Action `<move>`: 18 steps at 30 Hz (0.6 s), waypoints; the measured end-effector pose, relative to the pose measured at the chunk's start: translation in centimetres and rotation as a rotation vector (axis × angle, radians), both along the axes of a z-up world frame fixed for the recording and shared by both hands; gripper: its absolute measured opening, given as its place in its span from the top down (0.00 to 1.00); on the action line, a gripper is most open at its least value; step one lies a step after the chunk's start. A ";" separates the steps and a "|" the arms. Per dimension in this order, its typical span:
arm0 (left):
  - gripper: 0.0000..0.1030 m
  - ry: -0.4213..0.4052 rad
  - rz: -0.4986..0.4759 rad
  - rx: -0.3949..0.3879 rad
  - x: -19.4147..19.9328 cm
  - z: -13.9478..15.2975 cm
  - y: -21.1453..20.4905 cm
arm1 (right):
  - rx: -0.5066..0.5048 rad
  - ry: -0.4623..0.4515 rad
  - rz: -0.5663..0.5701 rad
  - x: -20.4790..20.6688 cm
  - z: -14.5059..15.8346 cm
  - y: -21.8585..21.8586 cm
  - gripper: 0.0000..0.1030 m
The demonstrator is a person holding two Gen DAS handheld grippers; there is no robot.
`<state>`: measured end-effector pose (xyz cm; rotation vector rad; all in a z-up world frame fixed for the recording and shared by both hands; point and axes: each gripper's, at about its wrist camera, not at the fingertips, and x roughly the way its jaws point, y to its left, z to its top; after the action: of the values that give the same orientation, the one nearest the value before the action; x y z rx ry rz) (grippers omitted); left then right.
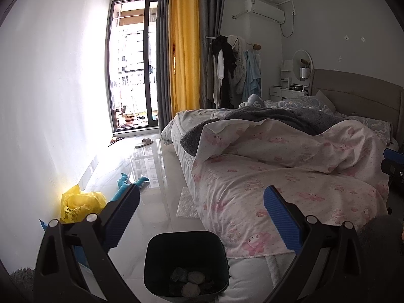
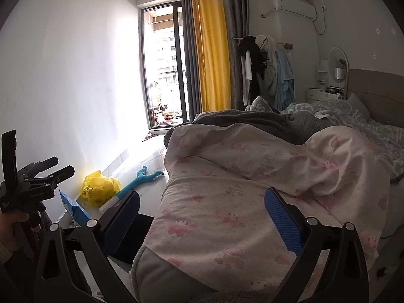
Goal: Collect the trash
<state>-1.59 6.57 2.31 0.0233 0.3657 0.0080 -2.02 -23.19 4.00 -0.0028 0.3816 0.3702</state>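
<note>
Both claws hang with their blue-padded fingers spread wide and nothing between them. The left claw [image 1: 202, 202] hovers above a black trash bin [image 1: 186, 265] that stands on the glossy tiled floor [image 1: 151, 176], tight against the foot corner of the bed [image 1: 277, 176]; inside the bin lie a few crumpled grey wads [image 1: 190, 280]. The right claw [image 2: 202, 204] points over the bed, across a pink cartoon-print quilt [image 2: 227, 202] with a grey blanket [image 2: 252, 123] bunched behind it. In the right wrist view the left claw's black frame shows at the left edge, gripped by a hand [image 2: 12, 227]. Along the white wall, on the floor, sits a crumpled yellow plastic bag [image 1: 80, 204], with a blue packet [image 2: 74, 210] just beside it and a white wrapper-like item [image 2: 111, 204] near the bag's foot, though I cannot tell what that is. A teal plush toy [image 2: 141, 179] lies stretched out beyond the bag. Next to the bed's side, a sheet of bubble wrap [image 1: 188, 203] lies flat on the tiles, well apart from the bin's rim. Farther off, a slipper [image 1: 144, 142] rests near the balcony door [image 1: 131, 63], beside yellow and grey curtains [image 1: 181, 50], and clothes hang on a rack [image 1: 229, 68] by the far wall.
</note>
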 end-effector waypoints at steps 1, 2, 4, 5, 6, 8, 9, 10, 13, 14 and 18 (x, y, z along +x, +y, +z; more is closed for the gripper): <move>0.03 -0.002 -0.002 -0.001 0.0 0.0 0.0 | 0.002 -0.002 0.002 -0.1 0.0 0.0 0.03; 0.03 -0.007 -0.002 -0.002 -0.1 0.0 0.0 | 0.003 -0.003 0.002 -0.1 0.0 0.0 0.03; 0.03 -0.012 0.001 -0.001 -0.1 0.1 0.0 | 0.003 -0.002 0.002 -0.1 0.0 0.0 0.03; 0.03 -0.012 0.004 -0.002 -0.1 0.0 0.0 | 0.003 -0.001 0.003 -0.1 0.0 0.0 0.03; 0.03 -0.010 0.006 -0.004 -0.1 0.0 0.1 | 0.003 -0.001 0.004 -0.1 0.0 0.0 0.03; 0.03 -0.009 0.010 0.002 -0.1 0.0 0.0 | 0.005 -0.001 0.004 -0.1 0.0 0.0 0.03; 0.03 -0.012 0.008 0.009 -0.1 0.0 -0.1 | 0.005 0.000 0.004 -0.1 0.0 0.0 0.03; 0.03 -0.014 0.003 0.013 -0.2 0.0 -0.2 | 0.004 0.000 0.004 -0.1 0.0 0.0 0.03; 0.03 -0.015 -0.006 0.025 -0.2 0.0 -0.5 | 0.008 0.006 0.007 0.1 -0.1 -0.1 0.03; 0.03 -0.012 -0.007 0.024 -0.1 0.0 -0.5 | 0.008 0.007 0.007 0.1 -0.1 0.0 0.03; 0.03 -0.005 0.001 0.020 0.0 -0.1 -0.4 | 0.006 0.007 0.007 0.1 -0.1 0.0 0.03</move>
<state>-1.57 6.16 2.18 0.0427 0.3606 0.0130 -1.88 -23.15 3.88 0.0032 0.3878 0.3783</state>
